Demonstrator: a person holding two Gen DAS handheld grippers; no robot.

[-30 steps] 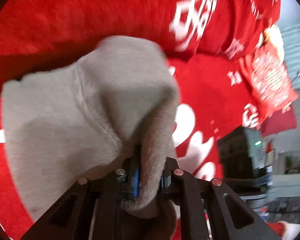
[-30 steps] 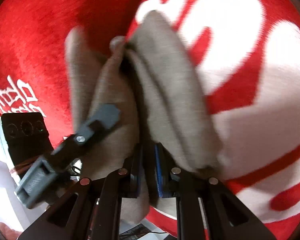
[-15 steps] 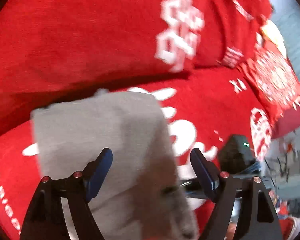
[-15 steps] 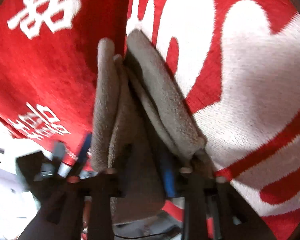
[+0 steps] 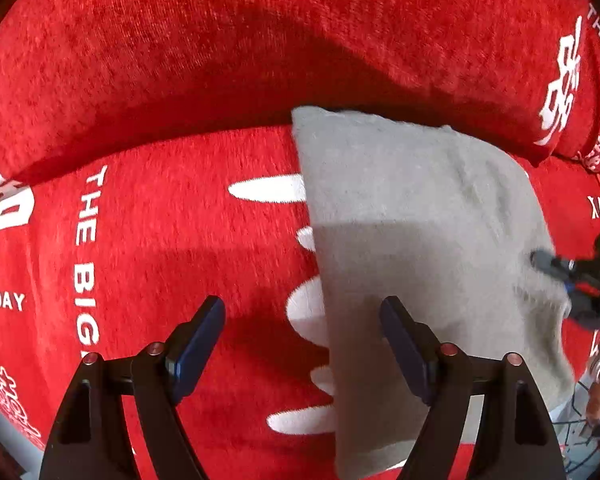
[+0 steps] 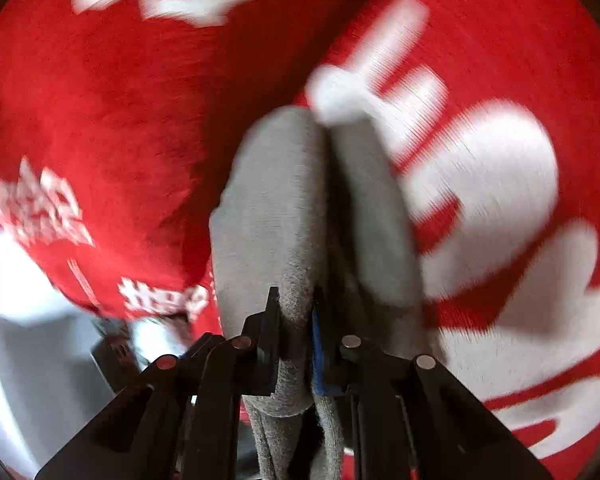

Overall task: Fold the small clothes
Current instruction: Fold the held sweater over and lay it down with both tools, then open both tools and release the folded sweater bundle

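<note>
On the left side of the left wrist view, the red blanket (image 5: pixel 160 220) covers everything, soft and fuzzy, with white words on it that read "THE BIG" and "BIGDAY". A puffy red fold of the same blanket runs across the top, and a dark shadow sits under it. Low down in this view is the left gripper (image 5: pixel 302 344). Its two dark blue fingers are spread wide apart, and nothing is pinched between them. Only the red blanket and some white shapes show in the gap. The right finger sits over the left edge of the gray cloth (image 5: pixel 420 240), but I cannot tell if it touches. The gray cloth is small and fuzzy. It lies spread on the blanket to the right of the middle, with its top edge just under the puffy fold. At the far right edge of this view, the dark tips of the right gripper (image 5: pixel 556 276) pinch the right side of the cloth. In the right wrist view, which is blurry, the right gripper (image 6: pixel 296 340) has its fingers pressed close together on a bunched bit of the gray cloth (image 6: pixel 276 208). The cloth stands up in two thick folds side by side, over the red blanket (image 6: pixel 120 100) with its big white letters.
</note>
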